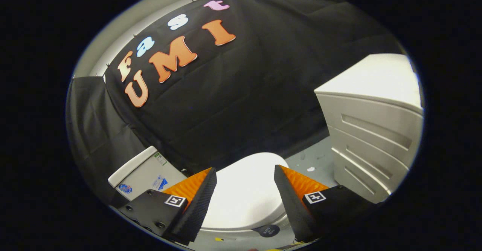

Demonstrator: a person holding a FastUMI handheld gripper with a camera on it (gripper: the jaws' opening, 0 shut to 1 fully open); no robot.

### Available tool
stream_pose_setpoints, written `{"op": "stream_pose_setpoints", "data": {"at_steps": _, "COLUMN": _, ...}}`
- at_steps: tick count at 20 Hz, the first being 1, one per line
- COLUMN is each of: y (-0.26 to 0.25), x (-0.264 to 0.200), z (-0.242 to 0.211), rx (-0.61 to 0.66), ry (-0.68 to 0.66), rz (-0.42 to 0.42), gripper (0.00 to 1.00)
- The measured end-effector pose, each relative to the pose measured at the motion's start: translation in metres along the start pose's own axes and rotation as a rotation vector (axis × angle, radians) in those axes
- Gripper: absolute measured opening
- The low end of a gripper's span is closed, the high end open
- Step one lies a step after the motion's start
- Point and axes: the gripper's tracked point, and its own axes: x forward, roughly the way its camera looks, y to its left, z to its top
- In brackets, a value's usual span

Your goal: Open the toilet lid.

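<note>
No wording can be made out: the stickers on the white cistern [145,175] are too small to read, as is the dark round sticker [269,230] on the floor, and the fingers carry only square black-and-white marker tags [176,201]

We are seeing the gripper [244,173] with fingers apart, each covering a side of the closed toilet lid [246,190]. The left finger is also hiding a corner of the cistern [145,173], and the white cabinet [371,138] is running out of view.
</note>
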Motion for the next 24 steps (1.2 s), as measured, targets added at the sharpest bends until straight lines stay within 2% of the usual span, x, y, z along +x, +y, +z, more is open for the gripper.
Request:
{"op": "stream_pose_setpoints", "data": {"at_steps": 5, "y": -0.038, "x": 0.0, "z": -0.059, "rx": 0.102, "ry": 0.098, "rz": -0.047, "gripper": 0.98}}
{"op": "stream_pose_setpoints", "data": {"at_steps": 8, "y": -0.052, "x": -0.006, "z": -0.094, "rx": 0.15, "ry": 0.201, "rz": -0.042, "gripper": 0.98}}
{"op": "stream_pose_setpoints", "data": {"at_steps": 12, "y": -0.07, "x": -0.01, "z": -0.126, "rx": 0.258, "ry": 0.292, "rz": -0.082, "gripper": 0.98}}
{"op": "stream_pose_setpoints", "data": {"at_steps": 19, "y": -0.068, "x": -0.01, "z": -0.184, "rx": 0.412, "ry": 0.483, "rz": -0.089, "gripper": 0.98}}
{"op": "stream_pose_setpoints", "data": {"at_steps": 24, "y": -0.068, "x": -0.006, "z": -0.189, "rx": 0.464, "ry": 0.499, "rz": -0.078, "gripper": 0.97}}
